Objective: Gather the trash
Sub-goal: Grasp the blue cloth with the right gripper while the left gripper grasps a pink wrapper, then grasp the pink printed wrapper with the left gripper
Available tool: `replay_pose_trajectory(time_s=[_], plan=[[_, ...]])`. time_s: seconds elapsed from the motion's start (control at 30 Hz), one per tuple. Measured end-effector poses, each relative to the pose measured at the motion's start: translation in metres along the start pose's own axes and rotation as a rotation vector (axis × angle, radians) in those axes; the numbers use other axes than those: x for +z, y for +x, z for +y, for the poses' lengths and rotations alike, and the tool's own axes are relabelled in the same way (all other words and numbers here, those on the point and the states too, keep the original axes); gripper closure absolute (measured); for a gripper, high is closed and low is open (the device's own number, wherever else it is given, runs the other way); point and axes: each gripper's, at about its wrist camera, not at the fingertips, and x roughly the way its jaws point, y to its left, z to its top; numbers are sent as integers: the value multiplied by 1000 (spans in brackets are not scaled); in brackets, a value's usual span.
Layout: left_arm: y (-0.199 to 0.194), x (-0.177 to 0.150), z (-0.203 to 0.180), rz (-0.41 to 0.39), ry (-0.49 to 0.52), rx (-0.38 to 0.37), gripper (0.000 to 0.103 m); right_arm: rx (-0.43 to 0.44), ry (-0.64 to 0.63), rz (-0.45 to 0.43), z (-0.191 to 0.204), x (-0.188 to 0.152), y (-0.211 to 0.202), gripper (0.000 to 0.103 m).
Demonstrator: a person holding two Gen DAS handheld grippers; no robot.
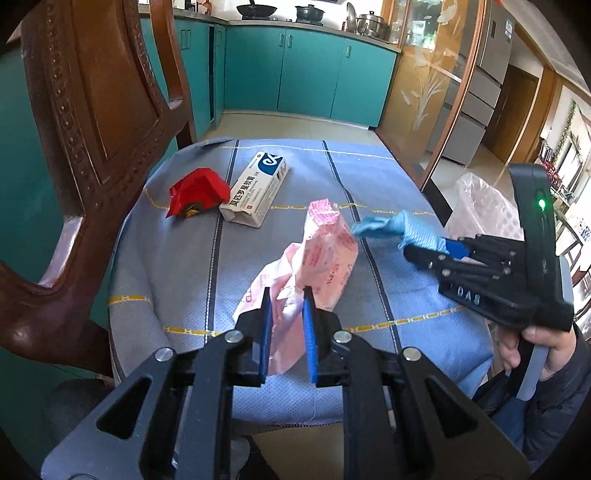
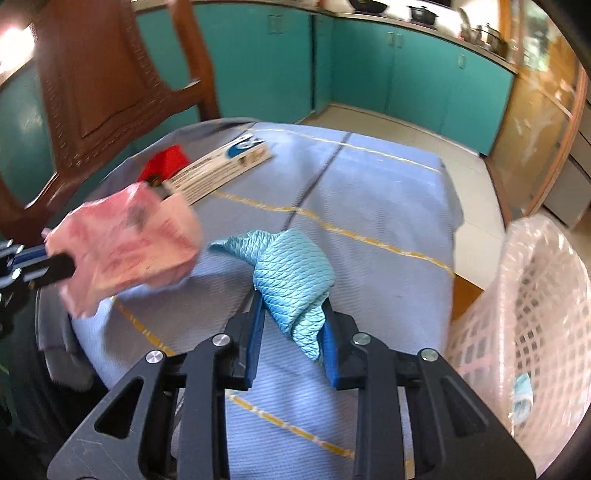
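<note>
Chair: you have carved dark wood at your left, beside the seat.
Cabinets: teal doors along your far wall.
Pots: on the counter above them.
Cloth: blue-grey cover, yellow and dark lines.

My left tongs pinch a crumpled pink wrapper over the table; beyond it lie a white box and red wrapper, while my right tongs grip blue cloth.
</note>
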Motion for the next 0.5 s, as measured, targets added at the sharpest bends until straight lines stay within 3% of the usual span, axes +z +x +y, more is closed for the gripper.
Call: replay_pose_trajectory(time_s=[0.27, 0.37, 0.43, 0.5], plan=[[1, -7, -3, 20, 38, 1, 86, -47, 65, 18, -14, 0, 3, 74], [-1, -9, -6, 18, 66, -15, 74, -49, 77, 18, -17, 0, 2, 74], [-3, -10, -8, 7, 80, -11, 51, -50, 79, 20, -17, 0, 3, 74], [-8, -11, -10, -22, 93, -13, 42, -51, 82, 22, -17, 0, 3, 74]])
